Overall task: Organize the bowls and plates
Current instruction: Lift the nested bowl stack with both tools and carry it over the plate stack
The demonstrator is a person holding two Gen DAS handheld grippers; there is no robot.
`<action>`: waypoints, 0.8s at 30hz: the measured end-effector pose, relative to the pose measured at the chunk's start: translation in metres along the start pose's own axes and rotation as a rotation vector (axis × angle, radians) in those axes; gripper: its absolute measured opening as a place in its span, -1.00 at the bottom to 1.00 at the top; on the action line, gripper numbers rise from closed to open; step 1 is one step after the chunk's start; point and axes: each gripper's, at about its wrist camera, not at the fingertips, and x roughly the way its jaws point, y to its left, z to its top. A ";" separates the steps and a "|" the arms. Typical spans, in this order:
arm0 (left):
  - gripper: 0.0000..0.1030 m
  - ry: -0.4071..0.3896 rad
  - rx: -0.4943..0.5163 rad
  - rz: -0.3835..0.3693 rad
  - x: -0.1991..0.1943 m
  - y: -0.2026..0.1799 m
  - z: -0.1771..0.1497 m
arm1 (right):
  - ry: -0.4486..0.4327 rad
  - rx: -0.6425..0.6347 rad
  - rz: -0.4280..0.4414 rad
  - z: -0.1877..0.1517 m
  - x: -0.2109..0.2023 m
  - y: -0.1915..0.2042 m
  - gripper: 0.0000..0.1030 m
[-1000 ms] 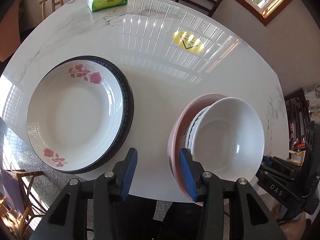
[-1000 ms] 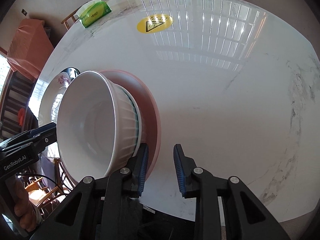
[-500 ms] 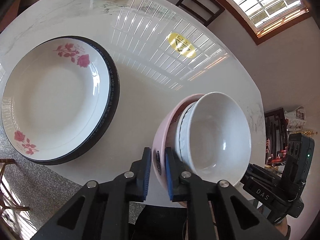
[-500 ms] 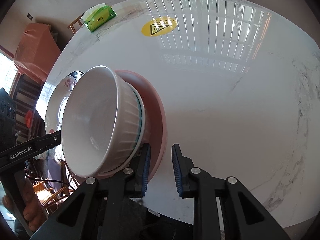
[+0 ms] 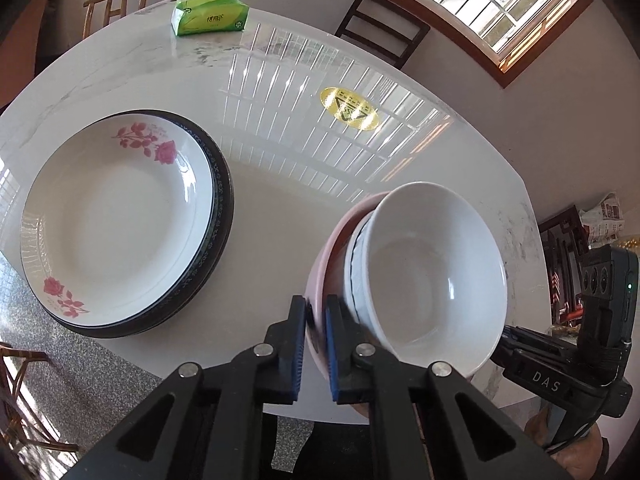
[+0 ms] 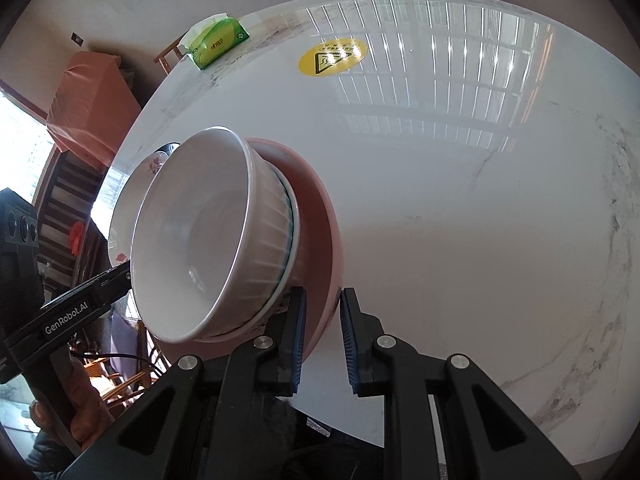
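Observation:
A stack of nested bowls is held tilted above the white table: a pink bowl (image 5: 320, 276) outermost, a white bowl with a dark rim line inside it, and a plain white bowl (image 5: 432, 276) on top. My left gripper (image 5: 314, 334) is shut on the pink bowl's rim. In the right wrist view the white ribbed bowl (image 6: 208, 240) sits in the pink bowl (image 6: 320, 216). My right gripper (image 6: 322, 332) straddles the pink rim with a gap on the outer side. A rose-patterned white plate (image 5: 116, 216) lies on a dark-rimmed plate (image 5: 218, 216) at the left.
A green tissue pack (image 5: 210, 18) lies at the table's far edge. A yellow warning sticker (image 5: 349, 109) is on the marble table (image 5: 280, 160). Chairs stand behind the table. The table's near edge is just below both grippers.
My left gripper has shut on the pink bowl's rim and the bowl stack has tilted up off the table. My right gripper has stayed at the opposite rim.

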 end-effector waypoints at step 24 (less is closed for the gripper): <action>-0.86 -0.170 0.069 0.068 -0.047 -0.004 -0.002 | -0.064 0.031 0.124 0.001 -0.008 0.020 -0.62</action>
